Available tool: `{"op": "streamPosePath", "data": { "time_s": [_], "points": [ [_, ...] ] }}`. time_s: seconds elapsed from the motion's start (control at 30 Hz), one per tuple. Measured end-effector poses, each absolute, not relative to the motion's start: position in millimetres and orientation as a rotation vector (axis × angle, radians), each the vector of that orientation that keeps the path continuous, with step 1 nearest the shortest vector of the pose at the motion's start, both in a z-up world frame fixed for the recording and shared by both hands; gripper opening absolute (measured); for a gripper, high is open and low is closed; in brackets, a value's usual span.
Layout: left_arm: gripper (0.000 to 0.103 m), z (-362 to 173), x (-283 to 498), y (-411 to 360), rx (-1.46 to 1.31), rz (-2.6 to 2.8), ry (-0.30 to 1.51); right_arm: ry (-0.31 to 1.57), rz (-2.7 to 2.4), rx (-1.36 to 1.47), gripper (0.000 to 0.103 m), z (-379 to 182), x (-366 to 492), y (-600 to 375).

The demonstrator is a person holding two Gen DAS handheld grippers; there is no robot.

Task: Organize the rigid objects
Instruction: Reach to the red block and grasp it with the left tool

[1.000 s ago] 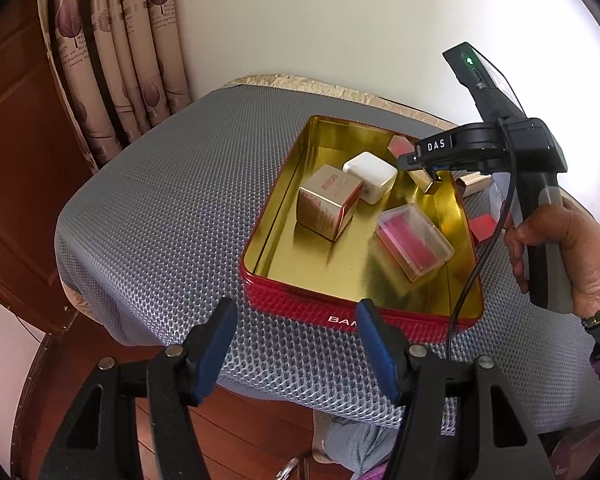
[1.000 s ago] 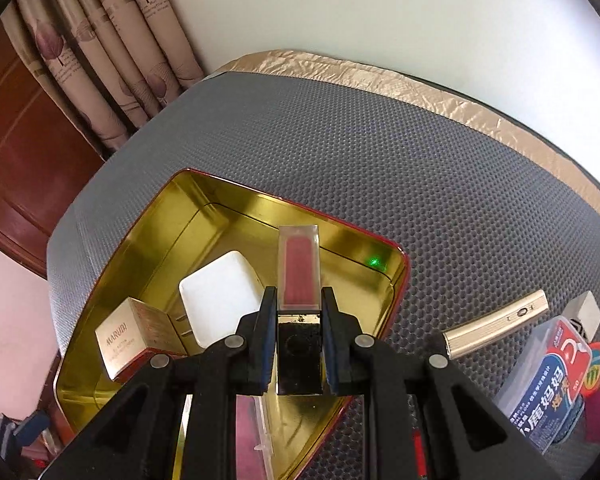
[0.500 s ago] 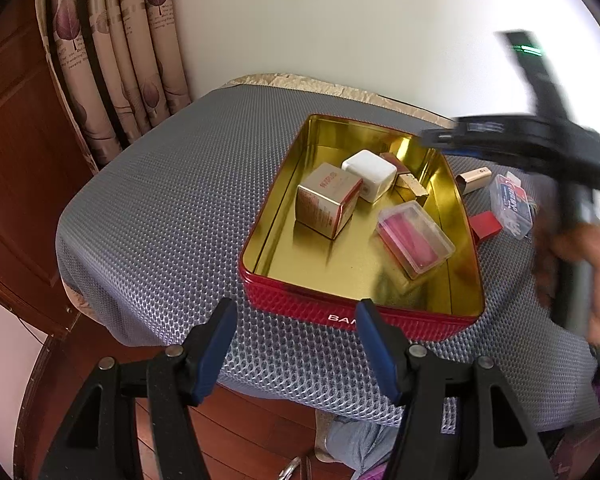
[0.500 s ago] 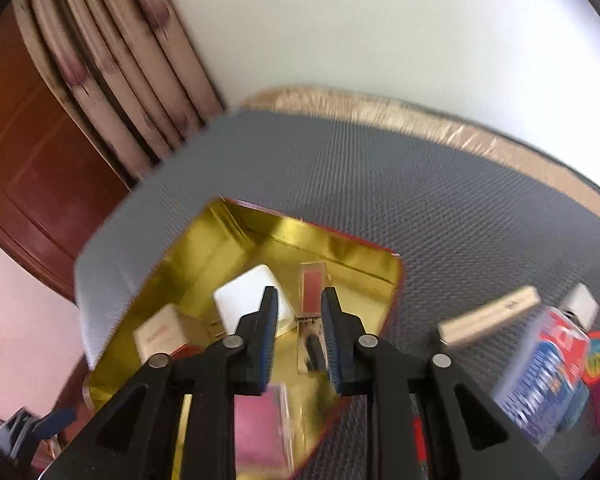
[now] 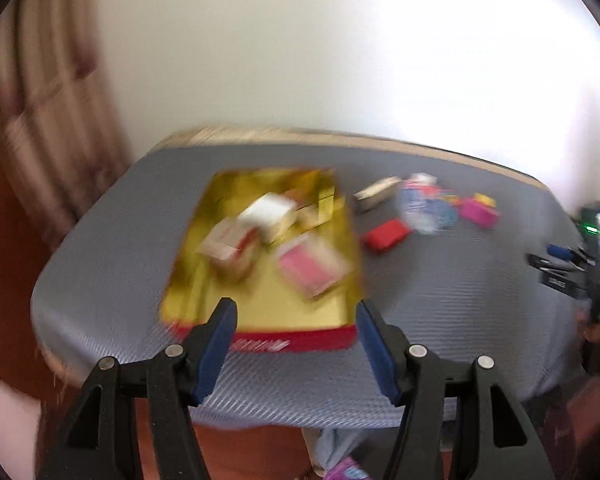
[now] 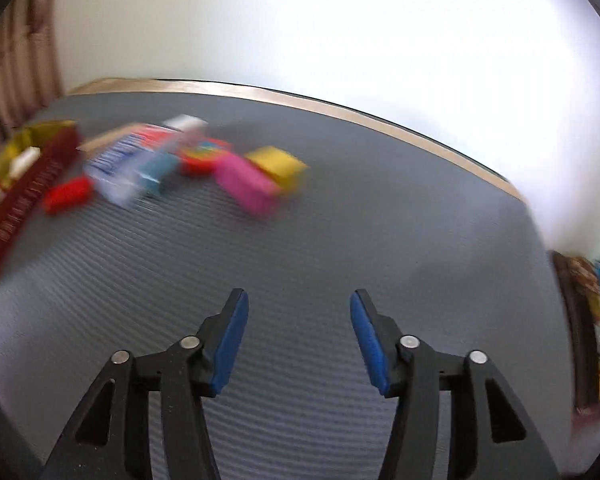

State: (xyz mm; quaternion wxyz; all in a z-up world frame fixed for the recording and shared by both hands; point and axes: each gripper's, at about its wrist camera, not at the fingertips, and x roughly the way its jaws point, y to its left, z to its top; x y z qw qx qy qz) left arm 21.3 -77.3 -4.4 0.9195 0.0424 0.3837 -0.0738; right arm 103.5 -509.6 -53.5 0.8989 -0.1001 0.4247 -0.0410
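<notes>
My left gripper (image 5: pixel 292 344) hangs over the near edge of the grey mesh-covered tabletop (image 5: pixel 440 300), its blue-padded fingers (image 5: pixel 216 344) parted about halfway with nothing between them. Just past them sits the red-walled rectangular tin with a gold inside (image 5: pixel 260 308), toward the left side of the tabletop. Inside it lie a white block (image 5: pixel 268 210), a tan carton with red trim (image 5: pixel 228 246) and a clear flat case with a pink insert (image 5: pixel 312 270), all blurred.

My right gripper (image 6: pixel 298 336) is above bare mesh near the right edge, its fingers (image 6: pixel 230 344) spreading apart and holding nothing. To the right of the tin, toward the far edge, are the loose things: a small red block (image 6: pixel 66 194), a blue-and-white plastic pack (image 6: pixel 132 164), a pink block (image 6: pixel 246 186) touching a yellow block (image 6: pixel 278 164), and a pale slim bar (image 5: pixel 378 192). Blur hides finer detail.
</notes>
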Motion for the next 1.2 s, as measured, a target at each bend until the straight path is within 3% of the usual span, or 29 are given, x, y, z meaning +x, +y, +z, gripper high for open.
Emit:
{"op": "streamPosePath", "data": {
  "time_s": [0.2, 0.33, 0.5, 1.2],
  "points": [
    [0.063, 12.7, 64.5, -133.9, 0.21, -0.445, 0.784, 0.857, -0.077, -0.106, 0.065, -59.7, 82.8, -531.5],
    [0.063, 2.2, 102.5, -169.3, 0.329, -0.545, 0.82, 0.808, -0.05, -0.104, 0.08, -52.7, 72.1, -531.5],
    [0.063, -27.5, 145.2, -198.6, 0.457, -0.684, 0.915, 0.783, -0.026, -0.042, 0.09, -47.1, 67.9, -544.4],
    [0.063, -120.4, 228.5, -212.2, 0.61, -0.76, 1.145, 0.8, 0.019, 0.059, 0.091, -55.6, 86.6, -545.9]
  ]
}}
